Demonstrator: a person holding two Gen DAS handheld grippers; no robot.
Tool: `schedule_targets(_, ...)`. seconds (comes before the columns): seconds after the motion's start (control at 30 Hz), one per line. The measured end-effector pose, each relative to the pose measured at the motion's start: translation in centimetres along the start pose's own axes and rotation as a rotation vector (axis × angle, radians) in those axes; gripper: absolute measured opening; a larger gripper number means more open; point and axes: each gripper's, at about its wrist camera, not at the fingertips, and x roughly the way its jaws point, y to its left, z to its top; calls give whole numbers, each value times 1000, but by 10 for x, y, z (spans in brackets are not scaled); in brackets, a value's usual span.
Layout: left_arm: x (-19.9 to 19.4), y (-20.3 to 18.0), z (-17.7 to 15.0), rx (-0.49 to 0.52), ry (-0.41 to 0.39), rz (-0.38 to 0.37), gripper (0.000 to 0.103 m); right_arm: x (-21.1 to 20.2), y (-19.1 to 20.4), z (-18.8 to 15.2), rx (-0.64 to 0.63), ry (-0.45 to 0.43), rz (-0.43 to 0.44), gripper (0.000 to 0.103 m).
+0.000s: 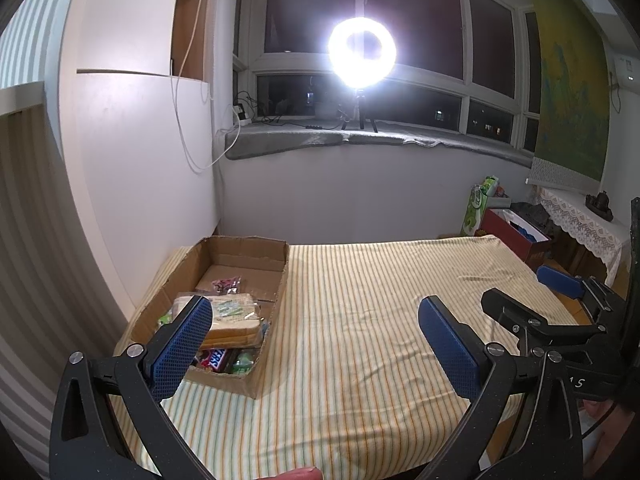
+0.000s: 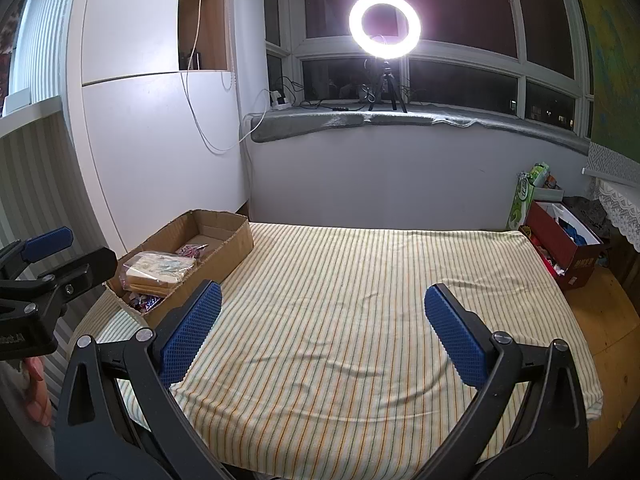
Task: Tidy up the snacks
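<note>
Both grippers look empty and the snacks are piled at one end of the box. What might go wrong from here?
1. The cardboard box sits at the table's left edge, near the wall; a push from the left gripper may slide it on the loose striped cloth.
2. The bread bag lies on top of the candy bars; reaching underneath could squash it.
3. The right gripper is close beside the left; they might collide.

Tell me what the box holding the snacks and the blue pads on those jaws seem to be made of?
The box looks like plain brown corrugated cardboard: matte, with creased flaps and ragged edges. The blue pads seem to be rubber or soft plastic, judging by their fine dimpled grid; which one is unclear.
</note>
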Motion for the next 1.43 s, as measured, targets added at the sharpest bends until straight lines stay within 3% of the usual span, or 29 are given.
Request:
schedule_targets(1.27,4,4,0,2,13,-19,102,-2,2,-2,2,-2,-8,103)
schedule_targets(1.43,2,3,-1,24,-20,-11,102,-2,2,-2,3,0,-9,103)
